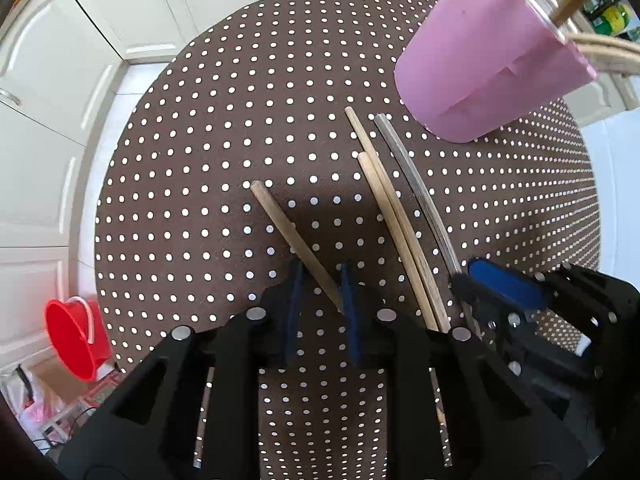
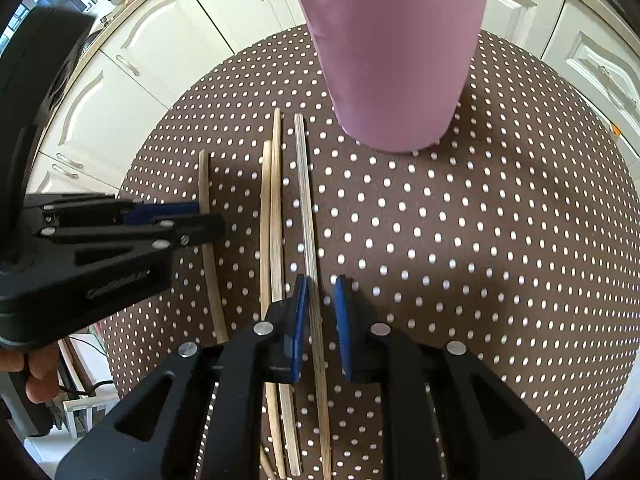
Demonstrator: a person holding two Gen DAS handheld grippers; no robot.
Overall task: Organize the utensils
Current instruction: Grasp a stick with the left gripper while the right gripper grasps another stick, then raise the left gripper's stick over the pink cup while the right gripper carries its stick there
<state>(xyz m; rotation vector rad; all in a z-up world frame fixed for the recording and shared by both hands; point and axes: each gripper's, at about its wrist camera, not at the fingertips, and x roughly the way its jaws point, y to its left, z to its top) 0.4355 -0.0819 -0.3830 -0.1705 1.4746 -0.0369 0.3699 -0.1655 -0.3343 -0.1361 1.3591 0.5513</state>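
Observation:
Several chopsticks lie on the round dotted tablecloth (image 1: 180, 184). A lone wooden chopstick (image 1: 294, 240) runs between the fingers of my left gripper (image 1: 322, 300), whose jaws stand a little apart around it. A wooden pair (image 1: 394, 224) and a grey metal chopstick (image 1: 420, 196) lie to its right. My right gripper (image 2: 322, 316) straddles the metal chopstick (image 2: 306, 208), jaws slightly apart. The pink cup (image 2: 394, 52) holds more chopsticks at the back; it also shows in the left wrist view (image 1: 484, 60).
White cabinets (image 1: 52, 80) surround the table. A red bucket (image 1: 76, 338) stands on the floor at the left, beside bags and clutter. The left gripper (image 2: 132, 232) shows at the left in the right wrist view.

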